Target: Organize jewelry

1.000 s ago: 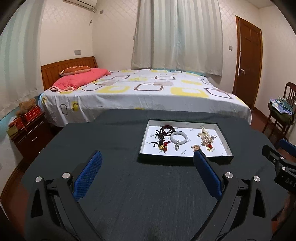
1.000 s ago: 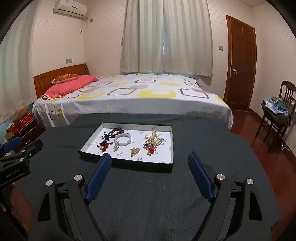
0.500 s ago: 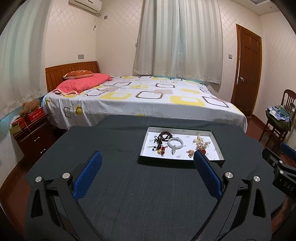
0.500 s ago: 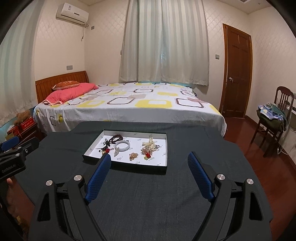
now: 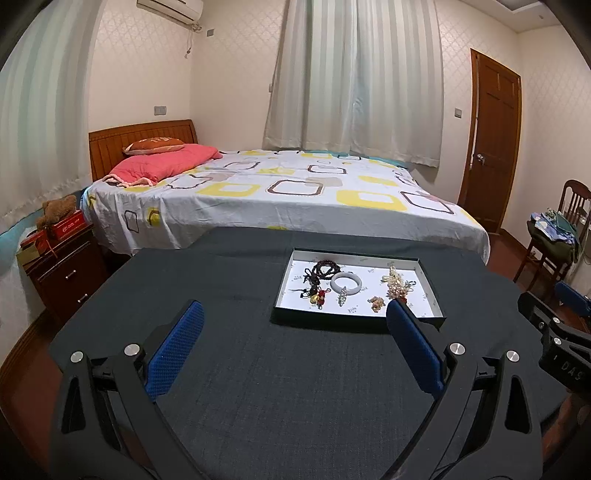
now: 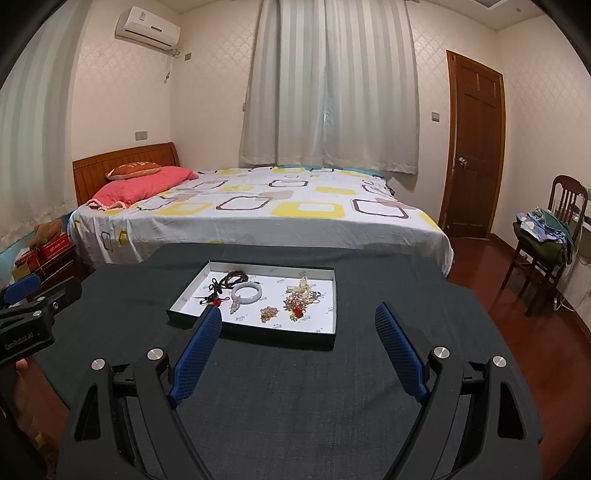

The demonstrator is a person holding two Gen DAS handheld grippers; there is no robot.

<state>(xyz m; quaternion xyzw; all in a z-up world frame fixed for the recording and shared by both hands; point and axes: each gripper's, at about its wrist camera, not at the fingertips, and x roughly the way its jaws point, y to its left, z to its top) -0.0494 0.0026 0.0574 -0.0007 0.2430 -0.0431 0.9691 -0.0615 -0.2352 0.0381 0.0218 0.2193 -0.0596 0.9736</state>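
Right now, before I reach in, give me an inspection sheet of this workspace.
Surface: table under dark cloth.
Job's things: shallow tray holding white bangle, dark bead strings, pearl cluster, small gold piece.
Clutter: nothing seen on the cloth outside the tray.
Grippers: left hand-held gripper and right hand-held gripper open, empty, short of the tray.
Cables: nothing seen on the table.
Surroundings: bed, nightstand, chair, door.

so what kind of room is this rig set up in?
A home bedroom, apparently. A made bed with a white, yellow-patterned sheet and wooden headboard fills the background, a wall air conditioner hangs above, and the shallow white-lined jewelry tray sits on a dark cloth-covered table.
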